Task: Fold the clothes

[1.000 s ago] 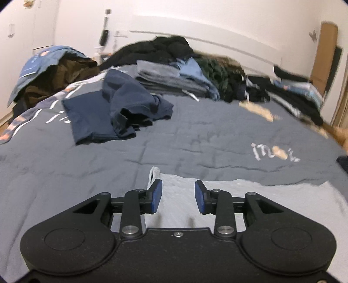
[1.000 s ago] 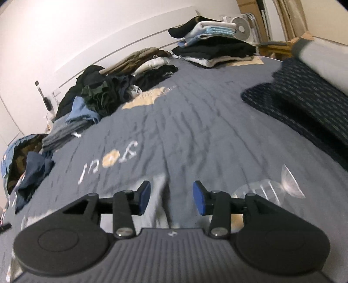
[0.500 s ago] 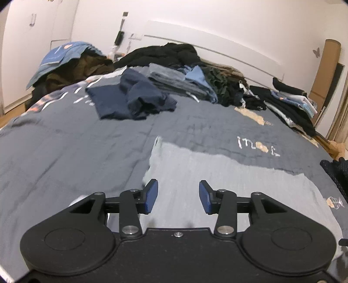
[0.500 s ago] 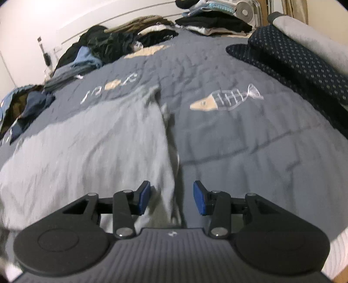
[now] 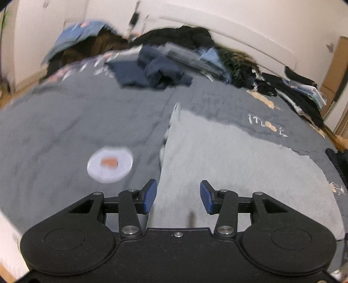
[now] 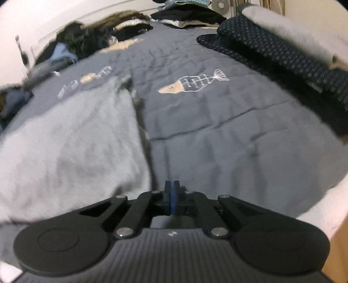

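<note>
A light grey garment (image 5: 235, 161) lies spread flat on the dark grey bed cover (image 5: 71, 130). My left gripper (image 5: 175, 196) is open and empty, above the garment's near left edge. In the right wrist view the same garment (image 6: 71, 139) lies at the left. My right gripper (image 6: 171, 191) is shut with nothing seen between its pads, just right of the garment's near right edge, over the bed cover (image 6: 228, 135).
A crumpled navy garment (image 5: 156, 71) and piles of clothes (image 5: 195, 50) lie along the far side of the bed. Folded dark clothes (image 6: 187, 15) are stacked at the far end. A dotted dark pillow (image 6: 282, 50) lies at the right. A white round print (image 5: 110, 163) marks the cover.
Both grippers have pulled back toward the near edge of the bed. My right gripper has gone from open to shut. My left gripper stays open.
</note>
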`<state>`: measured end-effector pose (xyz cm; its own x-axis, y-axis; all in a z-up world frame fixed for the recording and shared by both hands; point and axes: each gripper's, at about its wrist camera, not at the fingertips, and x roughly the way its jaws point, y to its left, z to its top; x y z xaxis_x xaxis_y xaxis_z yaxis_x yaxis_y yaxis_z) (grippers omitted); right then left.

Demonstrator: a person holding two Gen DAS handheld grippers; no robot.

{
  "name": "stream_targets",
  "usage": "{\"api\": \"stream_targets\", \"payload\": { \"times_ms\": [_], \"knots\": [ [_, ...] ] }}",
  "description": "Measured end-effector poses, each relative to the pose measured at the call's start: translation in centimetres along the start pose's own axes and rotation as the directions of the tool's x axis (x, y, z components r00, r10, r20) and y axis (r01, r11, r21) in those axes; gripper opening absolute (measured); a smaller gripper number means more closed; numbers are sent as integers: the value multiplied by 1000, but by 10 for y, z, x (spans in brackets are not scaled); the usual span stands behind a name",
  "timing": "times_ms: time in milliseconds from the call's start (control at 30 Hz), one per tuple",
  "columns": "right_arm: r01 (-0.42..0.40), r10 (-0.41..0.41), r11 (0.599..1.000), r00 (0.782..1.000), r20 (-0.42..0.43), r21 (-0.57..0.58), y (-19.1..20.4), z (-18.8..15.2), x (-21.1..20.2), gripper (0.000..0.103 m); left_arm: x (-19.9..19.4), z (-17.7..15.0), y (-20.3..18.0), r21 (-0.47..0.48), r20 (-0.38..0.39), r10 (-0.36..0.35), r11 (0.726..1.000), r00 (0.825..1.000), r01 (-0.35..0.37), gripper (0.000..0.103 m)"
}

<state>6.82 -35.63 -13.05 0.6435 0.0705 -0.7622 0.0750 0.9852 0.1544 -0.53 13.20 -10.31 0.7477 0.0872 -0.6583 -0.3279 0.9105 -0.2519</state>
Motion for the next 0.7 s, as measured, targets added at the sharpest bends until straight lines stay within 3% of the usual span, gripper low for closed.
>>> {"api": "stream_targets", "payload": {
  "times_ms": [200,267,300,700],
  "knots": [
    [-154,147,980,987,64,124,-4,-1,-27,19,-12,-10,-8,-25,-1,-46,999,999,46,52],
    [-200,192,973,978,83,118,1,-5,-34,39,-12,-12,-12,-21,-9,-48,999,999,48,52],
    [-217,208,970,974,90,110,5,-7,-37,42,-12,-13,-13,-18,-14,-49,999,999,49,52],
    [-221,220,975,974,48,31,39,-9,-23,47,-21,-27,-40,102,12,17,995,1000,-18,53]
  ]
}}
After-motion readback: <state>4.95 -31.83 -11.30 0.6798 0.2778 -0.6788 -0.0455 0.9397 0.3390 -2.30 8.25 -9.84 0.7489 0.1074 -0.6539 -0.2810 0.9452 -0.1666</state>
